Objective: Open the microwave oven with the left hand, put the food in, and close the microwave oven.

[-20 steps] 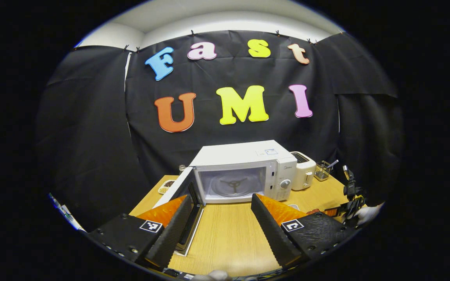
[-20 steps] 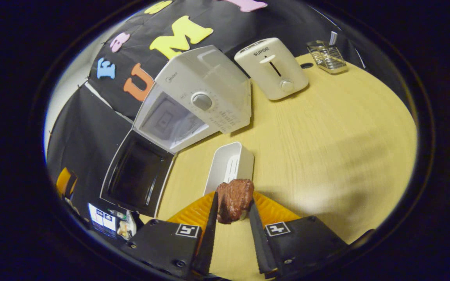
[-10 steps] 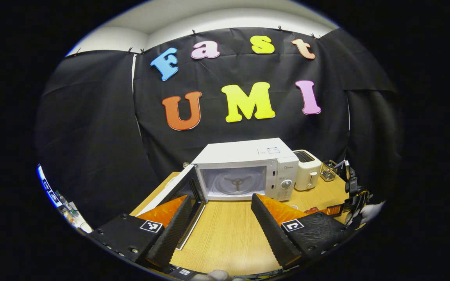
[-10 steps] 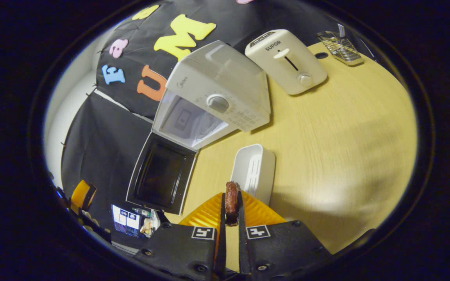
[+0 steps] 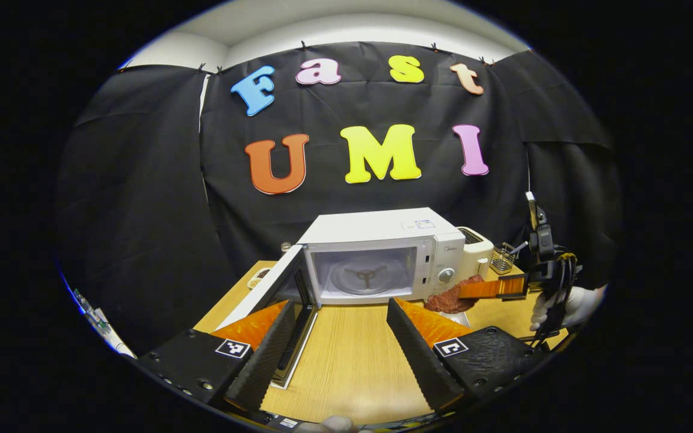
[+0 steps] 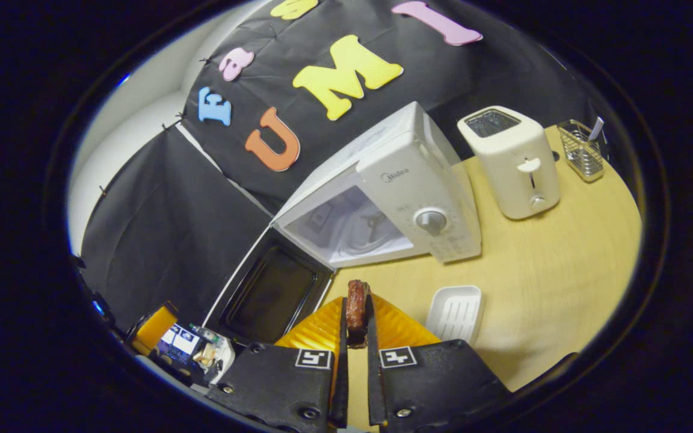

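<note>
White microwave [image 5: 382, 255] sits on the wooden table [image 5: 352, 361] with its door [image 5: 274, 294] swung wide, the glass turntable [image 5: 366, 279] bare inside. Both fingers of the right gripper [image 6: 355, 313] pinch a brown piece of food [image 6: 356, 300], held in the air in front of the open cavity, near the control panel side. The left gripper [image 5: 340, 313] hangs over the table with its fingers spread wide, holding nothing. An empty white tray [image 6: 456, 313] lies by the toaster [image 6: 512, 159]
</note>
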`<action>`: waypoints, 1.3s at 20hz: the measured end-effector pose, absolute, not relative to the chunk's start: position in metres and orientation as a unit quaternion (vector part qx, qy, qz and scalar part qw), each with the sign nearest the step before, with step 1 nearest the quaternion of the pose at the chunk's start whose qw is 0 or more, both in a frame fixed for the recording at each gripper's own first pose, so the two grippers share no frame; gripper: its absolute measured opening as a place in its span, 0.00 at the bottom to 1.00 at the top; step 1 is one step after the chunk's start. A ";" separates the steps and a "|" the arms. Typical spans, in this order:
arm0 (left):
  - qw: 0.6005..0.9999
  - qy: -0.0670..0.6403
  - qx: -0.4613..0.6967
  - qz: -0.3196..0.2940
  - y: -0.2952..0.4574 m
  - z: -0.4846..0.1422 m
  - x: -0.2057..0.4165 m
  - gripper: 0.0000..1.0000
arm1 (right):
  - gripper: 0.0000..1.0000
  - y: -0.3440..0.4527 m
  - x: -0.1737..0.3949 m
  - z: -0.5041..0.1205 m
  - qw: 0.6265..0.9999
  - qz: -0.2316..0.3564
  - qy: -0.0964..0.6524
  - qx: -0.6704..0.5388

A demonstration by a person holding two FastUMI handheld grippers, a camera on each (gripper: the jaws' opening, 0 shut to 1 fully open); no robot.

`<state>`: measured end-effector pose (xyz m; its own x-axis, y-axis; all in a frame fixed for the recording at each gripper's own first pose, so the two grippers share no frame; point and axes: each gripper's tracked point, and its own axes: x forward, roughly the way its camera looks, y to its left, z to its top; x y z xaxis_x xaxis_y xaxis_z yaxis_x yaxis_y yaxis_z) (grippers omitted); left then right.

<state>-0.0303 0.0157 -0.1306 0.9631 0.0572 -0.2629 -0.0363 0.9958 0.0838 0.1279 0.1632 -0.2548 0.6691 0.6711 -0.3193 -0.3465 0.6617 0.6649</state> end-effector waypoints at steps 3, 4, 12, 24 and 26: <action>0.989 0.144 0.040 -0.003 0.029 -0.142 -0.028 0.95 | 0.16 0.213 0.149 -0.251 0.872 0.267 0.254 0.324; 0.988 0.146 0.044 -0.010 0.033 -0.143 -0.028 0.95 | 0.16 0.228 0.157 -0.253 0.871 0.256 0.247 0.338; 0.986 0.148 0.050 -0.060 0.060 -0.160 -0.032 0.95 | 0.16 0.326 0.227 -0.262 0.869 0.160 0.155 0.442; 0.978 0.187 0.067 -0.063 0.100 -0.200 -0.047 0.95 | 0.16 0.354 0.324 -0.313 0.845 -0.015 0.098 0.525; 0.977 0.190 0.064 -0.066 0.101 -0.202 -0.047 0.95 | 0.16 0.356 0.330 -0.319 0.836 -0.018 0.097 0.540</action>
